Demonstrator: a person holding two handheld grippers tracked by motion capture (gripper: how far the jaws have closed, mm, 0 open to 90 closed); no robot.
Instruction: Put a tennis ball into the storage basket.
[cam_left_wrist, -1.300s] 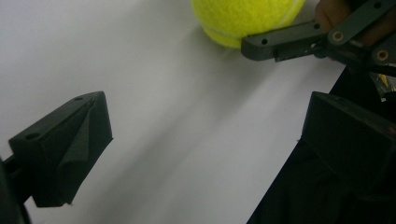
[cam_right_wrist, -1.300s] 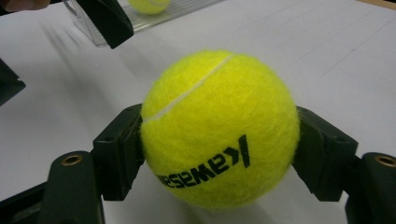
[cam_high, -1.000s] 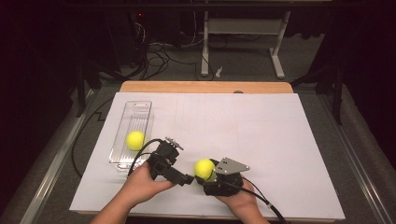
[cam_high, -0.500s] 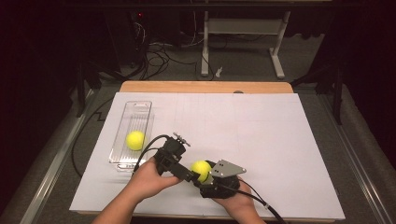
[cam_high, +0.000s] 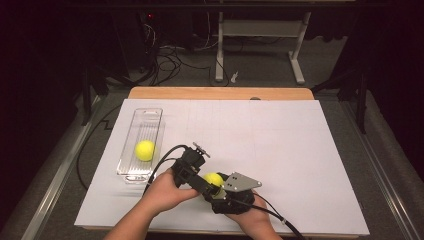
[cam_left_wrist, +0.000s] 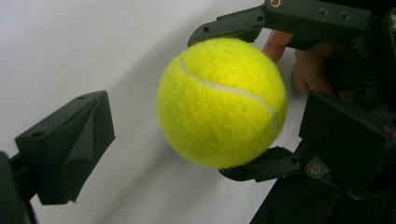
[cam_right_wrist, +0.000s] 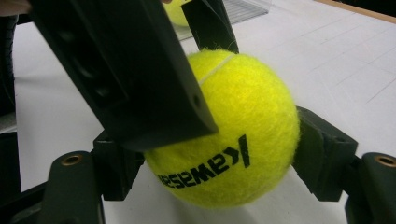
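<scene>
**High view: one ball in the tray, one ball between two claws**

High view, near edge of the white-covered surface (cam_high: 300, 150): the person's two hands meet at about 6 o'clock. The right claw (cam_high: 216, 186) is clamped on a yellow tennis ball (cam_high: 213, 179), with the grey three-cornered plate on top of it just to the ball's 3 o'clock. The left claw (cam_high: 210, 186) reaches in from 9 o'clock, its tips at the same ball.

The right gripper view shows the right claw (cam_right_wrist: 219, 158) with both pads pressed against the sides of the ball (cam_right_wrist: 243, 140), which carries black lettering on its lower face and sits just above the white sheet. One jaw of the other claw lies across the ball's upper left, touching it.

In the left gripper view the left claw (cam_left_wrist: 205, 130) stands wide and has just been closing a little. The ball (cam_left_wrist: 222, 100) sits between its jaws, close against the one at 3 o'clock and well clear of the one at 9 o'clock, so it has no grip yet.

A clear plastic tray (cam_high: 150, 114) lies at 9 o'clock on the surface, its long side running away from the person. A second tennis ball (cam_high: 145, 150) rests inside it, toward the near end; the far part holds nothing else that can be made out.
</scene>
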